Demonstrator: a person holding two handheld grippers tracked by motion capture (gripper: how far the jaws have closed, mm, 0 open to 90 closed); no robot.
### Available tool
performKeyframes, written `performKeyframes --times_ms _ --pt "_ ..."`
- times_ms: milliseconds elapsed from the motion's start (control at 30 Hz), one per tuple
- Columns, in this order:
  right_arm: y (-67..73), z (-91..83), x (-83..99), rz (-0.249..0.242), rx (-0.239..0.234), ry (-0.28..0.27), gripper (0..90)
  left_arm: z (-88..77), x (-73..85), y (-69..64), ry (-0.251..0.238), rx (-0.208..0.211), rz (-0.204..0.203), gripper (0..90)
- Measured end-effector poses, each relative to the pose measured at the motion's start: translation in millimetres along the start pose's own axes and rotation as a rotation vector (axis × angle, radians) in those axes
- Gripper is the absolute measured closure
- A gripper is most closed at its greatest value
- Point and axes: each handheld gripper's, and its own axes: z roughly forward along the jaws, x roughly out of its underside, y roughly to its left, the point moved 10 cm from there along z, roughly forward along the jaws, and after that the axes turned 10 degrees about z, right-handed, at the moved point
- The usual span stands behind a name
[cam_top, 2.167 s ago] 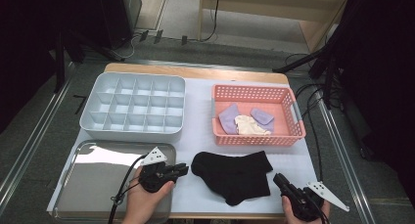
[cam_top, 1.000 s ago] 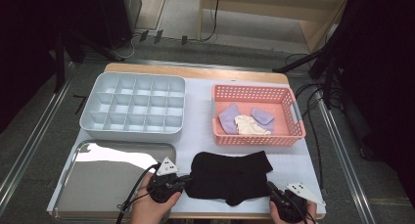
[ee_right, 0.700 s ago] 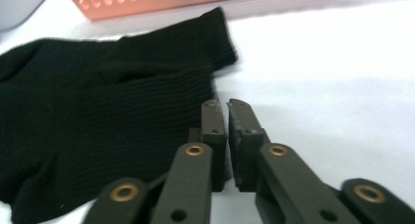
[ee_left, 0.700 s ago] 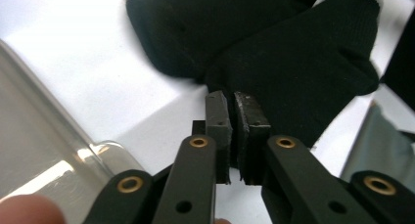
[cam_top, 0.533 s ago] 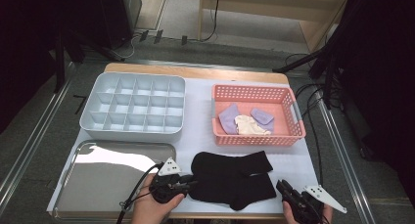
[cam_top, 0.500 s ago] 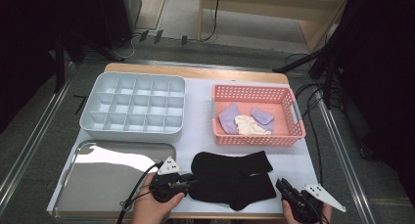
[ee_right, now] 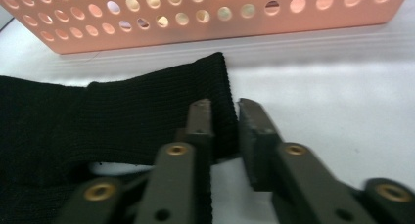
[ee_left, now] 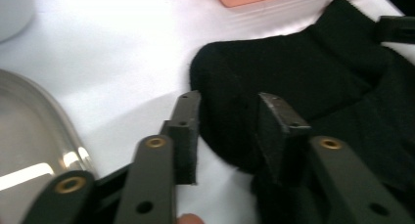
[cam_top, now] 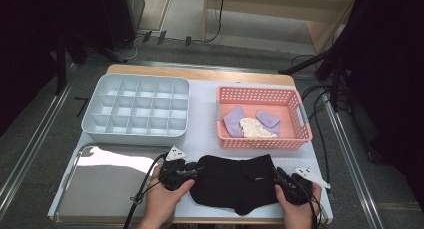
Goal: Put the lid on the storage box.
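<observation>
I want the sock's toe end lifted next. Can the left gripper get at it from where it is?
Probably yes: the left gripper already has its fingers on either side of the black sock toe edge, with nothing in the way.

High view: table lit evenly from above, white table top (cam_top: 205, 134) bright, surroundings fall off to near-black at left and right. Steel tray (cam_top: 100, 189) at near left throws a broad glare patch along its far edge. Black sock (cam_top: 235, 181) reads as a flat dark mass with almost no fabric detail. Shadows under the pink basket (cam_top: 262, 139) are soft and short.

Left gripper view: soft overall, motion blur, sock (ee_left: 303, 87) nearly featureless; table blown out to white at far left, tray rim (ee_left: 58, 121) carries a bright streak.

Right gripper view: sharper, knit ribbing on the sock (ee_right: 147, 121) resolves; basket wall (ee_right: 205, 18) slightly soft, light glows through its holes. Near jaws out of focus.
</observation>
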Motion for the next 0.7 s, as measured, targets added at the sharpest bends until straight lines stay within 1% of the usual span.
performKeyframes --times_ms 33,67,100,133,167,200,233,267,300,333,367,400,433,467,500,533,567,600,700 --pt "0.0 -0.4 0.6 -0.006 -0.007 0.005 84.6 -0.2 0.9 0.2 0.012 -0.002 0.016 69.7" --pt "1.1 -0.8 1.8 -0.006 -0.018 0.011 85.8 0.0 3.0 -2.7 0.028 0.029 0.021 79.6" --pt "1.8 -1.3 2.4 -0.02 -0.025 0.013 86.3 -0.4 4.2 -5.6 0.037 0.052 0.035 85.0" --pt "3.0 -2.3 3.2 -0.026 -0.035 0.02 86.4 -0.9 4.2 -6.4 0.033 0.045 0.044 88.1" --pt "4.3 -3.7 4.6 -0.022 -0.044 0.03 86.5 -1.5 4.2 -6.9 0.034 0.046 0.045 88.8" --pt "4.7 -5.1 5.4 -0.027 -0.05 0.035 86.5 -1.9 4.5 -6.3 0.041 0.052 0.048 89.3" --pt "4.8 -6.8 5.7 -0.028 -0.05 0.032 86.5 -3.4 4.8 -3.9 0.047 0.045 0.05 89.6" --pt "4.0 -8.6 5.8 -0.029 -0.05 0.031 86.6 -4.5 4.0 -0.5 0.039 0.029 0.044 89.7" --pt "2.3 -10.1 5.4 -0.03 -0.045 0.027 86.8 -6.5 4.1 2.7 0.042 0.027 0.042 89.8" --pt "-0.1 -10.9 4.7 -0.028 -0.038 0.023 87.0 -8.3 3.0 6.0 0.03 0.018 0.033 89.9" --pt "-2.0 -10.9 4.2 -0.032 -0.042 0.019 87.1 -10.9 1.3 9.3 0.01 0.006 0.022 89.9" --pt "-3.1 -11.3 4.7 -0.033 -0.043 0.021 87.0 -12.1 0.1 9.4 -0.003 0.013 0.015 89.7" --pt "-3.4 -11.7 5.1 -0.035 -0.042 0.022 86.8 -13.3 -0.7 9.5 -0.016 0.018 0.009 89.1" --pt "-2.6 -11.8 5.5 -0.032 -0.048 0.019 85.9 -14.4 -0.4 9.0 -0.016 0.021 0.003 87.2" --pt "-1.0 -12.8 5.9 -0.027 -0.058 0.016 82.6 -14.3 -0.1 9.8 -0.024 0.012 0.001 82.0" --pt "-0.1 -13.6 5.4 -0.029 -0.068 0.004 77.2 -15.4 1.1 10.1 -0.021 0.016 -0.007 75.6" --pt "0.0 -15.8 5.0 -0.025 -0.07 -0.007 74.3 -17.0 1.5 10.5 -0.033 0.024 -0.014 69.1" --pt "-0.6 -19.0 4.6 -0.014 -0.072 -0.018 74.4 -19.7 1.9 10.4 -0.045 0.033 -0.025 66.2" --pt "-1.9 -32.8 7.5 -0.004 -0.091 -0.024 74.3 -29.7 4.1 9.5 -0.068 0.037 -0.028 60.3"
